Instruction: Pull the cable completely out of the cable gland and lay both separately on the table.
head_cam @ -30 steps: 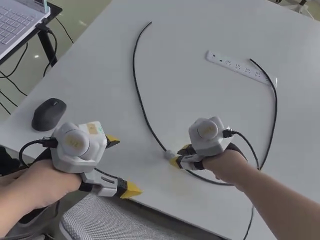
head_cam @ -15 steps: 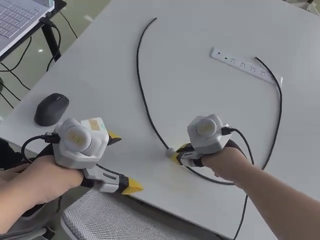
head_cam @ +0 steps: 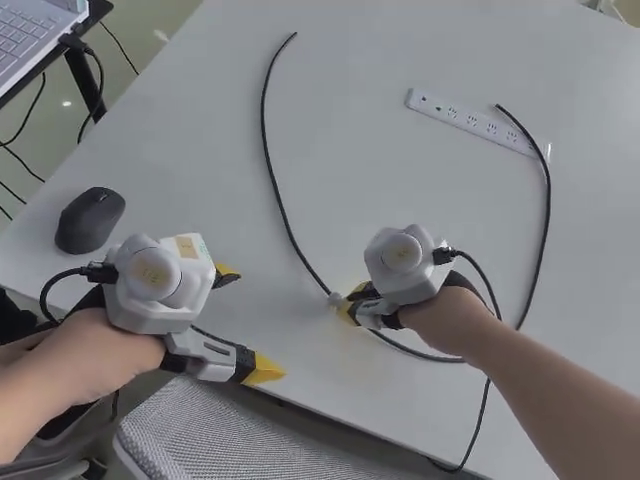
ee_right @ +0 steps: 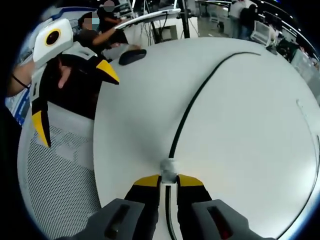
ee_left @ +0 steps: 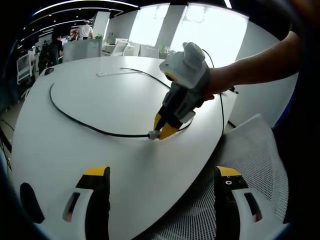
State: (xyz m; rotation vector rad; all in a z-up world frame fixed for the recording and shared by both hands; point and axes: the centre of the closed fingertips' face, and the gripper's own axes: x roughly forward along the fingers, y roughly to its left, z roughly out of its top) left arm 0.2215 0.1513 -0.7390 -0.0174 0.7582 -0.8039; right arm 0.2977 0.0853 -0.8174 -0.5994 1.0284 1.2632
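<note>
- The right gripper sat low on the white table. Its jaws were closed to a narrow gap on what looked like the rear of the white cable gland, apparently to anchor it for the pull.
- The black cable was threaded through the gland. One side arced away across the tabletop, and the other ran back between the jaws and under the hand.
- The left gripper hovered at the table's near edge, jaws spread wide and empty. It faced the gland, likely poised to take the cable.

table: smooth matt white | cable: matt black | cable gland: perhaps plastic
</note>
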